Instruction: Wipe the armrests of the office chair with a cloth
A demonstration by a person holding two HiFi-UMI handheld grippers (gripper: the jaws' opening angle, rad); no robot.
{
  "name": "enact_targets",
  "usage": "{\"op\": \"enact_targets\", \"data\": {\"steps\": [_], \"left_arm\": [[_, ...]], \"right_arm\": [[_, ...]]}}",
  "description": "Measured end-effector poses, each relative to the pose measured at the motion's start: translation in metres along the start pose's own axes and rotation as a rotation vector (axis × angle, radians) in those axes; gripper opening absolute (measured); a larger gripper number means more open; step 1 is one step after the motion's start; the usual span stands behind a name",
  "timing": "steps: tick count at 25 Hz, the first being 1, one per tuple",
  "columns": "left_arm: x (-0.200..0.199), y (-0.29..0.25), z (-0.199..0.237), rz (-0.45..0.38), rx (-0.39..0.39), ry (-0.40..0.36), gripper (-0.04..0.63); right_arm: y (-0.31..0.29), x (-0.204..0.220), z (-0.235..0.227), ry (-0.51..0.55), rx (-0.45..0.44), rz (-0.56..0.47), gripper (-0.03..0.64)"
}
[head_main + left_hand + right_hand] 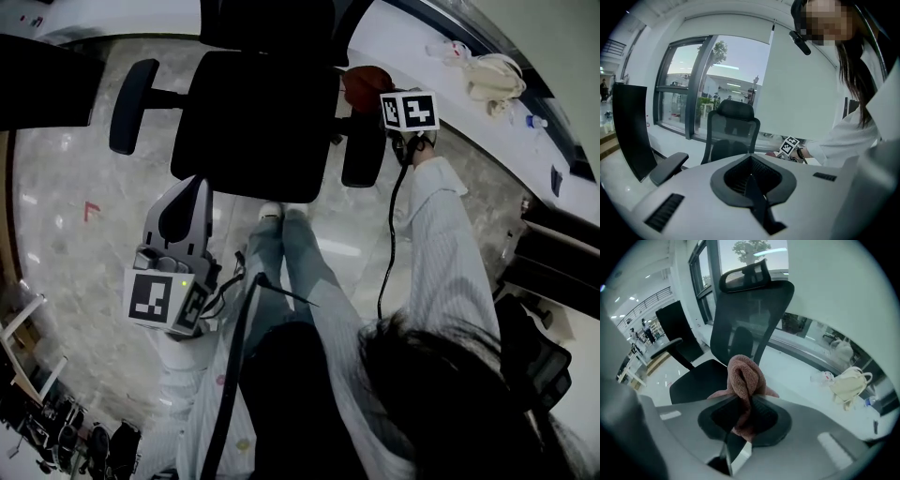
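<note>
Gripping the cloth (743, 380) in your right gripper (737, 430): jaws clamped on a bunched fold of it, with the reddish-pink terry sticking out past the tips and a flap hanging to each side. In the head view the cloth sits at the far end of the near armrest (364, 150), the one on the view's right, by the chair back; I cannot tell if it touches the pad. Your right gripper's marker cube (409, 111) is just beside that armrest, on its outer side. The office chair (253, 122) faces you, black seat and mesh back, with the other armrest (131, 105) well apart from both grippers. Your left gripper (752, 187) has its jaws together with nothing between them. It's held low on your left in front of the seat's front edge, tips pointing toward the chair and touching nothing. Its view shows the chair back, the other armrest at lower left, and the marker cube over at the right. A cream bag (492, 75) lies on the white window ledge (412, 56) behind the chair. You're standing on the marble floor (56, 187), with a white shoe (270, 212) near the seat's front edge.
</note>
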State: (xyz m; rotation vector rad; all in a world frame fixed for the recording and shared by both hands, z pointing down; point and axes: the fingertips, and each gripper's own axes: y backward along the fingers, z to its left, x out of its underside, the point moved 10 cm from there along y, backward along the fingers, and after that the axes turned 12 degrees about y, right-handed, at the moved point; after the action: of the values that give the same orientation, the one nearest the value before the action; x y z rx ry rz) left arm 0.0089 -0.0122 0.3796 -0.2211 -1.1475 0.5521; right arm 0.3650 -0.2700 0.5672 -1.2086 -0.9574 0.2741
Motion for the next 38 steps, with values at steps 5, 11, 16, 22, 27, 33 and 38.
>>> {"op": "enact_targets", "data": {"steps": [5, 11, 16, 22, 27, 33, 38], "left_arm": [[-0.006, 0.001, 0.012, -0.011, 0.016, 0.003, 0.003], [-0.011, -0.008, -0.002, -0.016, 0.080, -0.007, 0.003], [-0.013, -0.007, -0.028, -0.020, 0.139, -0.043, 0.003], [-0.012, 0.000, -0.050, -0.017, 0.178, -0.053, 0.003], [-0.012, 0.009, -0.058, -0.043, 0.185, -0.101, 0.003], [-0.041, 0.035, -0.069, -0.148, 0.204, -0.139, 0.003], [-0.066, 0.055, -0.088, -0.235, 0.247, -0.155, 0.003]], "right_arm": [[0.011, 0.010, 0.018, -0.068, -0.086, -0.001, 0.057], [0.056, 0.060, 0.079, 0.018, -0.175, -0.016, 0.057], [0.093, 0.100, 0.120, 0.038, -0.207, -0.027, 0.057], [0.116, 0.126, 0.146, 0.045, -0.186, -0.042, 0.057], [0.143, 0.120, 0.139, -0.005, -0.114, -0.240, 0.057], [0.268, 0.072, 0.156, -0.016, -0.007, -0.661, 0.057], [0.367, 0.043, 0.180, 0.037, 0.078, -0.929, 0.056]]}}
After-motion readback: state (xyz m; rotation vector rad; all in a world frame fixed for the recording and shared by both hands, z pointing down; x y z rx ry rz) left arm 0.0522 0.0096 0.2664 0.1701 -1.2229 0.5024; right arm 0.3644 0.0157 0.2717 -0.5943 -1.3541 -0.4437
